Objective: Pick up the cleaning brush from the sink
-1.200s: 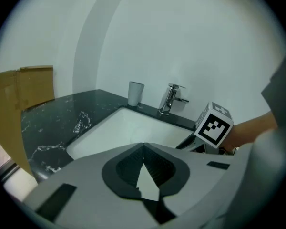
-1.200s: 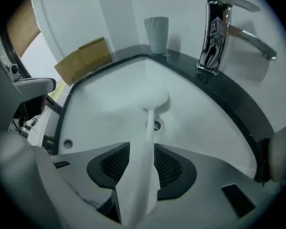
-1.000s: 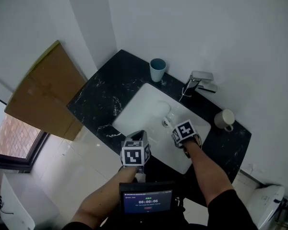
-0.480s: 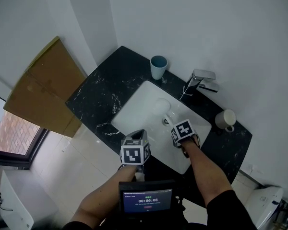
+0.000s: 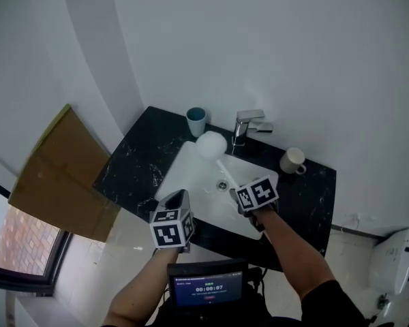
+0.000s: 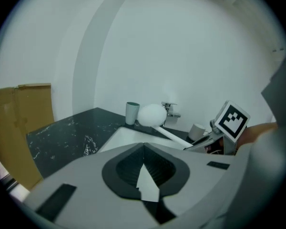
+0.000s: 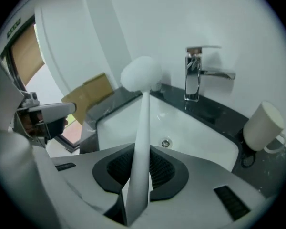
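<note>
Counter: black marble (image 5: pixel 133 162) around a white sink (image 5: pixel 184 177).
Brush: (image 5: pixel 210 144) above the sink, head near tap (image 5: pixel 247 122) and cup (image 5: pixel 196 121).
Right gripper: (image 7: pixel 140 147) just closed on the handle's end.
Left gripper: (image 6: pixel 143 147) narrow, empty.
Risk: an end-held handle may pivot or slip, and the head could hit the cup.

The cleaning brush (image 7: pixel 143 128) runs forward from between the jaws of the right gripper (image 7: pixel 136 199), its head at the far end, above the sink (image 7: pixel 200 132). Beyond the sink, ahead and slightly right of this gripper, the faucet (image 7: pixel 194 75) stands on the counter (image 5: pixel 140 152). The mug (image 7: pixel 263 123) sits on the counter to its right, the cup (image 5: pixel 196 121) ahead, left of the faucet. The left gripper (image 6: pixel 145 175) is off to its left, with the cardboard (image 5: pixel 61 162) further left, beside the counter.
</note>
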Demonstrator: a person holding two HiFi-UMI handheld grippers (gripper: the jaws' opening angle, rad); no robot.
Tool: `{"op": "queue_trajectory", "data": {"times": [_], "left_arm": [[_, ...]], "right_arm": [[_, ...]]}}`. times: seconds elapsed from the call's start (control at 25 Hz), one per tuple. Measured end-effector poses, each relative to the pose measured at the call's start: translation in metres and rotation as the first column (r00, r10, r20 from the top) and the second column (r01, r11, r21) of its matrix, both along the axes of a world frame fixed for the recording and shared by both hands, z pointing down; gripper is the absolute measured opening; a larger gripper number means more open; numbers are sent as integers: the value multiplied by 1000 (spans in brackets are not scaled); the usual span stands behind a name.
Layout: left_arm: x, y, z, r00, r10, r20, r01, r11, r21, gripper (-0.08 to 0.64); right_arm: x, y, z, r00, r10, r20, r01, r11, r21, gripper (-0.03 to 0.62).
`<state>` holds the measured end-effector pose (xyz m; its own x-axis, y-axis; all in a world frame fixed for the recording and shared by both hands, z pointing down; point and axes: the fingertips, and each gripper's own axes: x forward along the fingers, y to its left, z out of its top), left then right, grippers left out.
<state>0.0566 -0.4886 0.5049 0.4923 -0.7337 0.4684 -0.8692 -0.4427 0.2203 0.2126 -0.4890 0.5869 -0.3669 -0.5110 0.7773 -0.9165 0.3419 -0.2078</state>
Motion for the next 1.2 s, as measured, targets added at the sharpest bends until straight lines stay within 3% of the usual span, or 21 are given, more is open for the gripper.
{"op": "queue_trajectory", "data": {"times": [0.16,0.28,0.4,0.6,0.92,1.0,1.2], "left_arm": [[-25,43,-27,992,122,-24,-120,989,82,11],[-44,74,-43,977,210,-30,-204,969,141,11],[-56,109,-54,955,276,-104,-255,951,176,11],[-65,171,-66,941,319,-111,-289,931,221,11],[-70,285,-81,925,366,-98,-317,889,331,11],[-65,316,-82,928,362,-85,-315,887,338,11],[-64,376,-78,939,333,-82,-290,899,329,11]], "right_arm": [[-27,52,-63,993,97,65,-106,981,162,52],[-47,99,-103,981,165,101,-187,943,274,52],[-66,153,-131,967,206,148,-246,905,346,52],[-67,244,-166,947,273,166,-320,824,468,54],[-66,387,-193,930,306,205,-362,657,662,54],[-60,419,-195,926,314,208,-368,634,681,52],[-50,481,-190,918,313,241,-389,609,691,52]]}}
